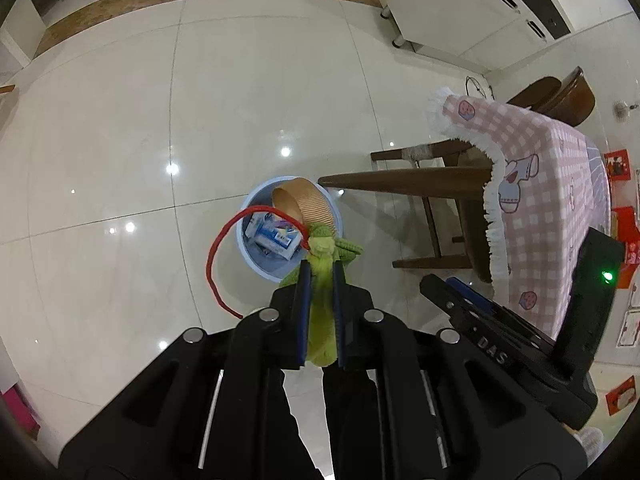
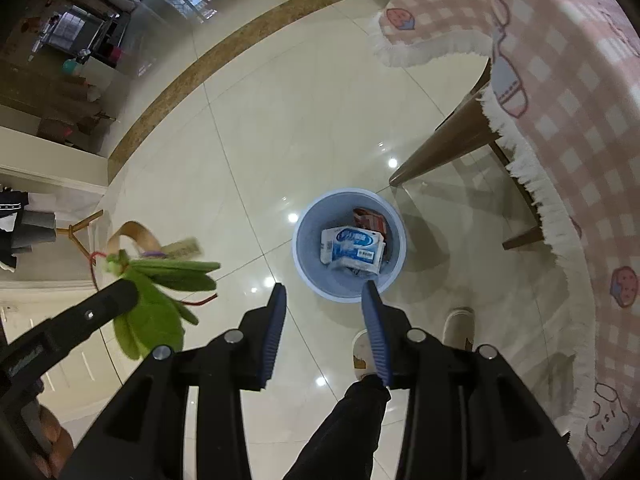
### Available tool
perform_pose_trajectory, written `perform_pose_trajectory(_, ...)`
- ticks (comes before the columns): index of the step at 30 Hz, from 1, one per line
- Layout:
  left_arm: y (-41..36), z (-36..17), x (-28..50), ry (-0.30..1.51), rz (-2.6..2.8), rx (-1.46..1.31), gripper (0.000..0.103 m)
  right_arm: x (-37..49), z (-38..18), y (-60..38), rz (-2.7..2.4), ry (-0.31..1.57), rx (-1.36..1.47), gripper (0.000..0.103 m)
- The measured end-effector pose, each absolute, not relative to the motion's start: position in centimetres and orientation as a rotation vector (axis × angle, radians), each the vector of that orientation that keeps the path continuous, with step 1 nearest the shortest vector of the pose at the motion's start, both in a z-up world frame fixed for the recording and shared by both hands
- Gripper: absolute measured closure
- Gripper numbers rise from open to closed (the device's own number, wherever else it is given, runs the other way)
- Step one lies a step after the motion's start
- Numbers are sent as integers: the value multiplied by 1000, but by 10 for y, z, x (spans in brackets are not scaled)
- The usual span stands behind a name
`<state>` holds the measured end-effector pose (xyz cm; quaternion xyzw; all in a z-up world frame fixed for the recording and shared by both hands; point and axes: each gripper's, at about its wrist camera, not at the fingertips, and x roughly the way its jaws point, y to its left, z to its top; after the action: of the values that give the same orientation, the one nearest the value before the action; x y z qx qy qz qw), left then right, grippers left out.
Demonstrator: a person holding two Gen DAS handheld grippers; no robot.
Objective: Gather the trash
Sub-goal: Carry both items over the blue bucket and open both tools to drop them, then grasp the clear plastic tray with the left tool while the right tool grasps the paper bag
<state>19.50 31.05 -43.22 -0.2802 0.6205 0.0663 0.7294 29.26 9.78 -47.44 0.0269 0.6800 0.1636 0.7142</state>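
My left gripper [image 1: 320, 268] is shut on a green felt ornament [image 1: 322, 316] with a tan ribbon loop [image 1: 310, 202] and a red cord [image 1: 218, 248], held in the air over the near edge of a light blue trash bin [image 1: 256, 262]. The bin [image 2: 306, 236] stands on the floor and holds a blue-and-white tissue pack [image 2: 352, 249] and a red wrapper [image 2: 370, 218]. My right gripper [image 2: 326, 292] is open and empty, above the bin's near side. The ornament [image 2: 150, 312] and left gripper also show at the left of the right wrist view.
A table with a pink checked cloth [image 1: 548, 184] and dark wooden legs [image 1: 404, 180] stands right of the bin. A wooden chair [image 1: 560, 94] is behind it. White cabinets [image 1: 472, 4] stand far right. The person's slippers [image 2: 458, 326] are near the bin on the glossy tiled floor.
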Motion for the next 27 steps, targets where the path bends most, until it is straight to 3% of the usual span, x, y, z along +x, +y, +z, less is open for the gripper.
perform_pose_trajectory(17, 268, -424, 234, 1427, 84, -552, 89, 303, -436, 62, 353, 1454, 161, 56)
perform_pose_trajectory(19, 264, -424, 237, 1434, 88, -550, 77, 305, -433, 56, 350, 1447, 176, 56)
perform_pose_trajectory(21, 258, -423, 241, 1445, 104, -525, 42, 307, -431, 48, 344, 1441, 188, 55)
perform_pose_trajectory(27, 244, -422, 249, 1473, 124, -492, 42, 313, -424, 23, 326, 1432, 234, 55)
